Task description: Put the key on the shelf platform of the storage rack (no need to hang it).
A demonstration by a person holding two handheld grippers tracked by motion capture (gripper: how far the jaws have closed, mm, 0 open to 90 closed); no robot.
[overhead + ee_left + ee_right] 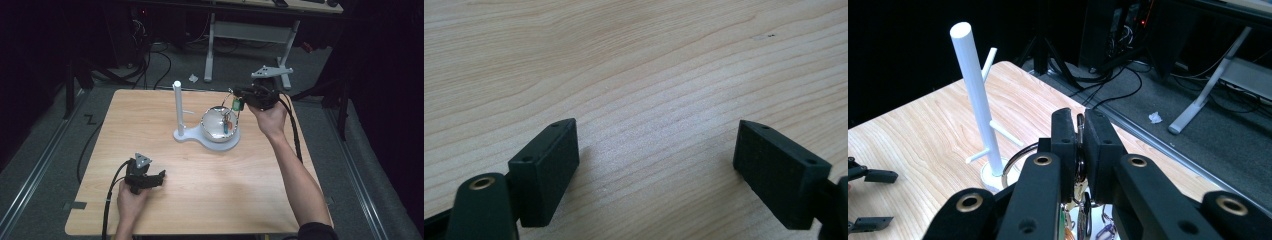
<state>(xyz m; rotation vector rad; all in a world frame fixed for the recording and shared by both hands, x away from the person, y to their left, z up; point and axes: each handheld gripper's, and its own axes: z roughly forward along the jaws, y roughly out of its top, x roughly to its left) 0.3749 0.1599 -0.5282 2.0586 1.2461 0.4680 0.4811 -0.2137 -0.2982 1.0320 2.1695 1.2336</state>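
Big wooden table [200,200] under it all. White stand [178,107] with thin pegs near a shiny bowl [216,125]. Right gripper [1080,142] clamped tight on a bunch of keys [231,112], up over the bowl. Light, hard, jingly, probably swingy; best held by the ring. Left gripper [656,165] wide apart, holding nothing.

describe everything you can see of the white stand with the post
The white stand looks like matte plastic: a tall round upright post with thin pegs jutting sideways, rising from a flat base on the wooden table. The base widens under a shiny metal bowl beside the post. No tongs touch it.
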